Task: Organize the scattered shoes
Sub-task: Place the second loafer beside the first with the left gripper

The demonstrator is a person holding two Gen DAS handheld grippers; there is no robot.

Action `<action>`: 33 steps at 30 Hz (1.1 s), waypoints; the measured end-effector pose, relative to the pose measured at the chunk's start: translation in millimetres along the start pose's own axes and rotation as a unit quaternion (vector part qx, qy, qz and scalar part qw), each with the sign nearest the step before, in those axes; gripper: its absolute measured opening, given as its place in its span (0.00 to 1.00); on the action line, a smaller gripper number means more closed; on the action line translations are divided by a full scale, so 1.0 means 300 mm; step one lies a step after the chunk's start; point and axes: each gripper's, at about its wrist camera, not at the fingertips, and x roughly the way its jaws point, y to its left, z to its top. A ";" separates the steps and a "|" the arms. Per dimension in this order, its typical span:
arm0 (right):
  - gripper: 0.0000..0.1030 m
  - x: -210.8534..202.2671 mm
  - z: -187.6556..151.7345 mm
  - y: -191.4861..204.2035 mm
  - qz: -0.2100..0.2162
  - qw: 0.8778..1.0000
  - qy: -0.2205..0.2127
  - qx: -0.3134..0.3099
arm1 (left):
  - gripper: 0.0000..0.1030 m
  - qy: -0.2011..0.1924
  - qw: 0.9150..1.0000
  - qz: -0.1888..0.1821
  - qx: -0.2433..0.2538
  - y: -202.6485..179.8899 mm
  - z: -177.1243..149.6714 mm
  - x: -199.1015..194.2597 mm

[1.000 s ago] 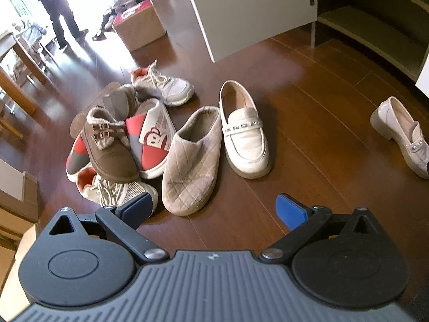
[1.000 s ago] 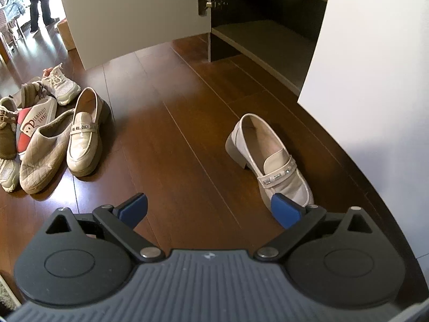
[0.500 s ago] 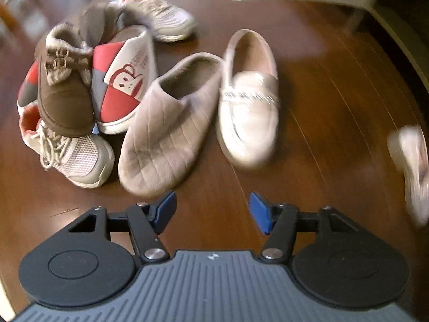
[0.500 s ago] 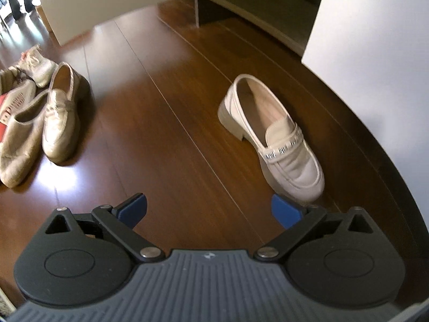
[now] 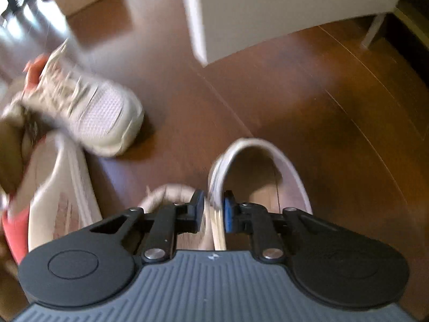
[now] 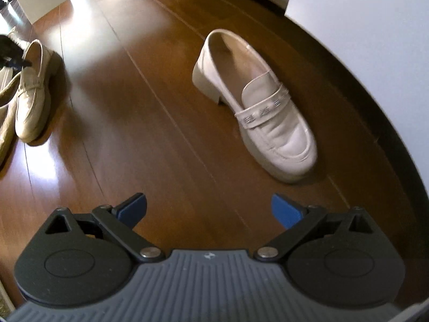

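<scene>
In the left wrist view my left gripper (image 5: 214,210) is shut on the left side wall of a cream loafer (image 5: 270,169), one finger inside the shoe opening and one outside. The view is blurred. The same loafer (image 6: 33,94) lies on the floor at the left of the right wrist view, with the left gripper's dark tip at its heel. Its mate, a second cream loafer (image 6: 257,102), lies alone on the wood floor ahead and to the right of my right gripper (image 6: 209,209), which is open, empty and short of it.
A white sneaker (image 5: 91,110), a red-and-white slip-on (image 5: 53,196) and a beige slipper (image 5: 166,196) lie left of the held loafer. A white cabinet door (image 5: 281,8) stands behind. Another white door panel (image 6: 375,35) stands right of the lone loafer.
My left gripper has moved forward and down onto the cream loafer and closed on its side wall. My right gripper has moved closer to the lone loafer and stays open.
</scene>
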 end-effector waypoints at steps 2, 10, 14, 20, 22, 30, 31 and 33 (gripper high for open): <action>0.96 0.021 -0.005 0.027 0.013 1.000 0.009 -0.011 | 0.08 -0.001 1.000 0.000 -0.005 0.001 0.009 0.010; 0.96 0.021 -0.028 0.057 0.045 0.999 0.007 -0.017 | 0.06 0.073 0.980 -0.099 -0.155 -0.003 -0.055 -0.039; 0.96 -0.005 -0.031 0.037 0.056 0.998 -0.014 0.003 | 0.06 0.129 0.962 -0.131 -0.200 -0.152 -0.170 -0.100; 0.96 -0.080 -0.043 -0.022 0.065 0.996 -0.063 0.028 | 0.08 0.206 0.917 -0.179 -0.290 -0.418 -0.363 -0.116; 0.96 -0.095 -0.053 -0.037 0.064 0.995 -0.072 0.027 | 0.17 0.236 0.904 -0.188 -0.303 -0.497 -0.410 -0.105; 0.99 -0.058 -0.165 -0.020 0.092 0.991 -0.097 -0.027 | 0.48 0.201 0.952 -0.193 -0.128 -0.615 -0.451 -0.357; 0.99 -0.028 -0.180 0.011 0.098 0.990 -0.095 -0.046 | 0.53 0.185 0.960 -0.181 -0.111 -0.601 -0.458 -0.401; 0.99 0.045 -0.211 0.091 0.097 0.985 -0.095 -0.104 | 0.55 0.153 0.972 -0.154 -0.084 -0.567 -0.470 -0.478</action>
